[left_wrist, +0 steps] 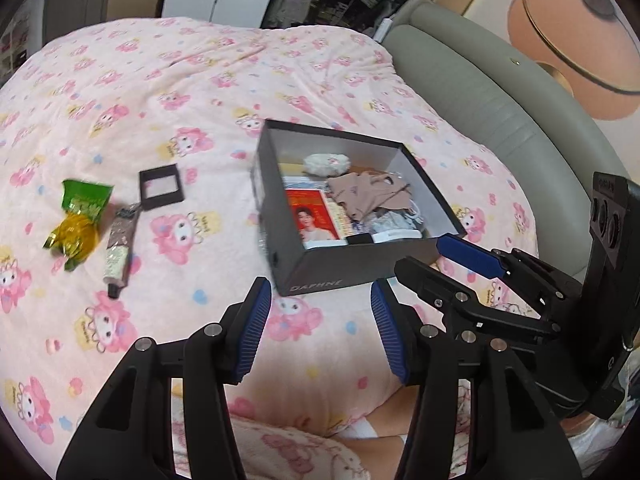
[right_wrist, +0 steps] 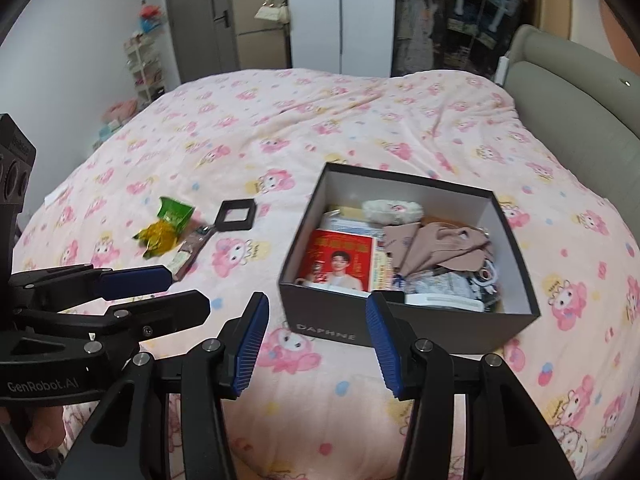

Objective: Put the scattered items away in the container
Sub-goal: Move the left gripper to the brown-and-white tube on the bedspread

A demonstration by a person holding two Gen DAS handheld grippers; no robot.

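Bedspread of pink cartoon-print fabric (left_wrist: 132,92) carries all the objects. At centre right of the left wrist view sits the dark grey cardboard box with a white inside (left_wrist: 280,216), already part filled with a red printed card, a beige cloth and a white fluffy piece. At centre left of that view, well apart from the box, lie three loose items close together: a crumpled green and yellow foil wrapper (left_wrist: 78,220), a slim pale tube with a dark cap (left_wrist: 119,252) and a small black square frame on a keyring (left_wrist: 161,190). The wrapper looks light, soft and crackly, so a pinch on its bunched middle should serve. The tube looks firm yet somewhat squeezable and best taken across its body. The frame appears stiff and flat against the yielding cover, so its edge or ring is the likelier hold. The left gripper (left_wrist: 318,332) fills the lower centre of its view, tilted downward over the cover, jaws apart with nothing between them. The right gripper (right_wrist: 316,344) is likewise released and empty, angled down before the box's near wall, the two tools side by side.
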